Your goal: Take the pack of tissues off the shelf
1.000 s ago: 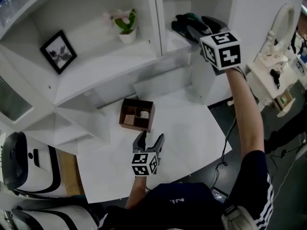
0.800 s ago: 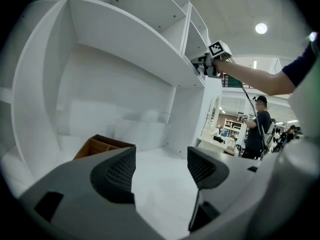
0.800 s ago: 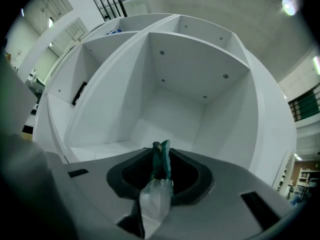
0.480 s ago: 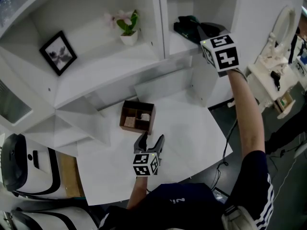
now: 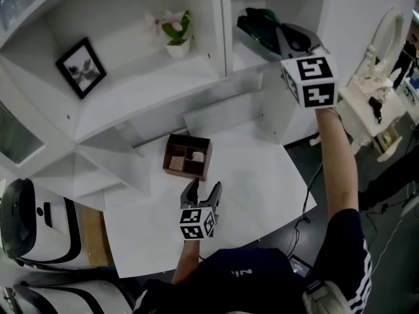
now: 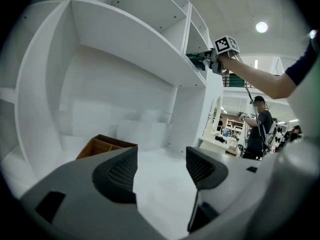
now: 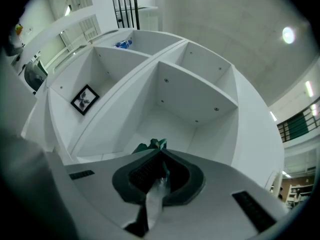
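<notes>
The right gripper [image 7: 159, 170] is clamped on the crinkled wrapper edge of the dark green plastic pack of tissues [image 5: 257, 25] in the white shelf's [image 5: 243, 59] right compartment. Most of the pack is hidden behind the jaws. The left gripper [image 6: 160, 166] hovers over the white table [image 5: 262, 182] — its jaws are wide apart, closing on nothing.

Right claw [image 5: 280, 36] reaches high, jaws clamped; left claw [image 5: 204, 192] low, closing, empty.

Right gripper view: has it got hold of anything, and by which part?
Yes: the right gripper is shut on the pack of tissues, pinching the thin wrapper flap at its near end.
</notes>
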